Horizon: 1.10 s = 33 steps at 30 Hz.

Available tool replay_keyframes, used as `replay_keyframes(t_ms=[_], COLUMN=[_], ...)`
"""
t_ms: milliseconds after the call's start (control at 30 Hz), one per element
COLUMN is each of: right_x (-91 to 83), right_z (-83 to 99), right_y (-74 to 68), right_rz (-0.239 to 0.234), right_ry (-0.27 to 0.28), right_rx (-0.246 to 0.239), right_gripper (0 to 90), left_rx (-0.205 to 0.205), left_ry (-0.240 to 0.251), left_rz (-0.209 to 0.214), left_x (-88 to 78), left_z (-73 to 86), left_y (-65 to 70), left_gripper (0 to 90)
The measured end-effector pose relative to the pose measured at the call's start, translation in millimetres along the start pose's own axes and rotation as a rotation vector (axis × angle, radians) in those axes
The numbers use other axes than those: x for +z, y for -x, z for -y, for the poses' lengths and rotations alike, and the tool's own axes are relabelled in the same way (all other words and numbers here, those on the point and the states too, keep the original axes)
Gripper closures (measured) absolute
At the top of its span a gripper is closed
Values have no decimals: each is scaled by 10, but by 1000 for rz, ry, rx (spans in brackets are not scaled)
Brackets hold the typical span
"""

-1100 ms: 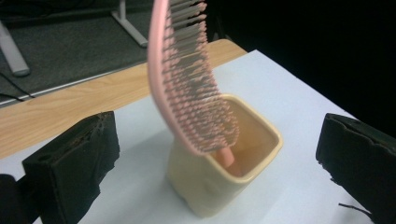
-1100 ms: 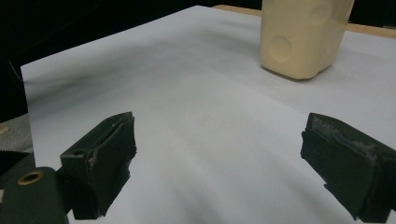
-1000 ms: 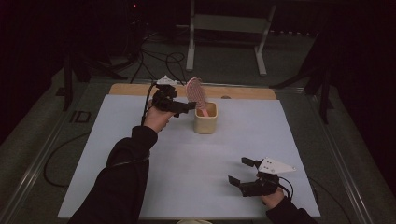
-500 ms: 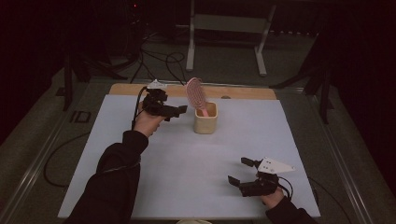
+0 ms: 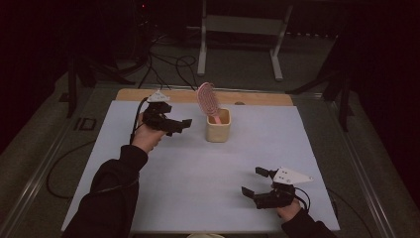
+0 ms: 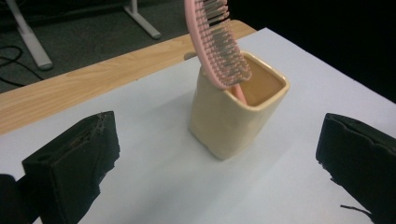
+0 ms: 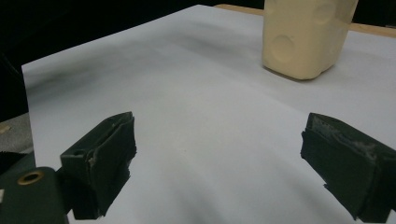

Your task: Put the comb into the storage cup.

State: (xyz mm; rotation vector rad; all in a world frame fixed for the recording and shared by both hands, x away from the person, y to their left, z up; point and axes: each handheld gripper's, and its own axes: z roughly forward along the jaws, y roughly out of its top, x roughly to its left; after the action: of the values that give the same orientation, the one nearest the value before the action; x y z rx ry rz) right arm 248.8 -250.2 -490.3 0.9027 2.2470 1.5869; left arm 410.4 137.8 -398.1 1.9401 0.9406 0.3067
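Note:
A cream square cup [image 5: 218, 128] stands on the white sheet toward the far middle, and a pink hairbrush [image 5: 207, 99] leans in it, bristle head up. My left gripper [image 5: 179, 126] hovers just left of the cup, open and empty, its jaws pointing at it. In the left gripper view the cup [image 6: 236, 116] and the brush [image 6: 217, 44] sit between and beyond the spread jaws of that gripper [image 6: 215, 175]. My right gripper [image 5: 253, 181] rests near the front right, open and empty. The right gripper view looks past that gripper [image 7: 224, 161] across the sheet to the cup [image 7: 303, 37].
The white sheet [image 5: 178, 178] covers most of the table, and a wooden strip [image 5: 257, 98] shows along its far edge. A metal stand [image 5: 240, 39] and cables [image 5: 163, 64] lie on the floor beyond. Dark table rails run along both sides.
My left gripper has drawn back to the left, away from the brush and cup. The brush stays leaning in the cup. The right gripper has not moved.

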Motion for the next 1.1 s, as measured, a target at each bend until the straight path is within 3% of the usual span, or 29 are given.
replay_keyframes(t_ms=[600,1100], right_x=[8,13], right_z=[-8,-14], right_y=[-3,-8], right_rz=[1,2], right_ry=[-1,1], right_rx=[-6,-7], right_gripper=[99,99], left_rx=[18,15], left_ry=[-12,-24], left_rz=[-22,-29], left_x=[-244,-385], left_z=[288,653], left_y=[9,19], left_gripper=[2,2])
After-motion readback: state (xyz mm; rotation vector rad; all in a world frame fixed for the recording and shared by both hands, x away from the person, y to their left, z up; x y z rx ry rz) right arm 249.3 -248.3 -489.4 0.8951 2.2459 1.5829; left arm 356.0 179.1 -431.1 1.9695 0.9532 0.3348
